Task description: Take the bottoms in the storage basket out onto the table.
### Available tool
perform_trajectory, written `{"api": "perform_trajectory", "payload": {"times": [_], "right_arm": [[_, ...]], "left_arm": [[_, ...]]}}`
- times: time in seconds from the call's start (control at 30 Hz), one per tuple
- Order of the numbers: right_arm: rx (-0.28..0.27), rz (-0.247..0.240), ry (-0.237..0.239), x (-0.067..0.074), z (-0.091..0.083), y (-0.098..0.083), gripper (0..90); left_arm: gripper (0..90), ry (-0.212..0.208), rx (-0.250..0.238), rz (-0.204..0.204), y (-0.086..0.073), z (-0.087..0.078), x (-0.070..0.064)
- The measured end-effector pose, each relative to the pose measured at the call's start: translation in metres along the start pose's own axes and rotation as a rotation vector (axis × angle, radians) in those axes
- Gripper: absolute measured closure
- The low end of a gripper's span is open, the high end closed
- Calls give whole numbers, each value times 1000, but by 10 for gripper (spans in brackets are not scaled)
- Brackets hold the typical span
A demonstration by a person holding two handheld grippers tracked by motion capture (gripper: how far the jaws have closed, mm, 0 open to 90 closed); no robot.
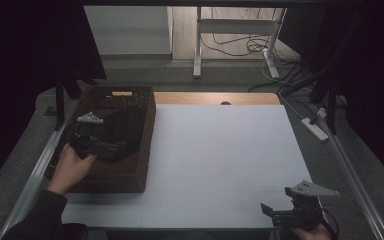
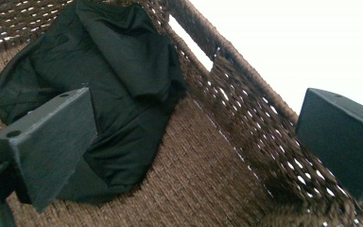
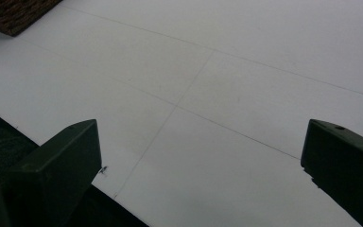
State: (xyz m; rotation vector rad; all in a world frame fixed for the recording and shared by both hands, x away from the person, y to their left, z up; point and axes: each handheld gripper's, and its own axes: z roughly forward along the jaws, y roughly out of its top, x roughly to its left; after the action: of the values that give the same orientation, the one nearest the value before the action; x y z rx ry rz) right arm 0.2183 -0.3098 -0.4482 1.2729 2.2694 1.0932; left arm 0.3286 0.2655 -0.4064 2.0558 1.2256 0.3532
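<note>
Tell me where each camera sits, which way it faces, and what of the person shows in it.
High view: above the person's side, looking forward and down on the white table; both hands, the left gripper and right gripper show.
Left gripper view: rides the left gripper, facing into the woven basket at the black cloth; its open jaws show.
Right gripper view: rides the right gripper, facing across the table; its open jaws show.
Shared: the basket appears in all three.

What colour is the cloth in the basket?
Black cloth, in a brown woven basket; clearest in the left gripper view.
</note>
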Motion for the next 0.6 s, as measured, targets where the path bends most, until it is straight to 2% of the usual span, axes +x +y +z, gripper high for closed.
{"api": "perform_trajectory", "payload": {"times": [0.13, 0.2, 0.4, 0.6], "right_arm": [[-3, 0, -7, 0, 0, 0, 0], [-8, 8, -12, -1, -1, 0, 0], [-11, 15, -8, -2, -1, 0, 0], [-11, 16, -6, -2, -1, 0, 0]], "left_arm": [[1, -13, 0, -27, 5, 6, 9], [9, -1, 2, -34, 7, 9, 11], [9, -12, 0, -31, 14, 16, 19], [10, -21, 19, -9, 26, 26, 28]]}}
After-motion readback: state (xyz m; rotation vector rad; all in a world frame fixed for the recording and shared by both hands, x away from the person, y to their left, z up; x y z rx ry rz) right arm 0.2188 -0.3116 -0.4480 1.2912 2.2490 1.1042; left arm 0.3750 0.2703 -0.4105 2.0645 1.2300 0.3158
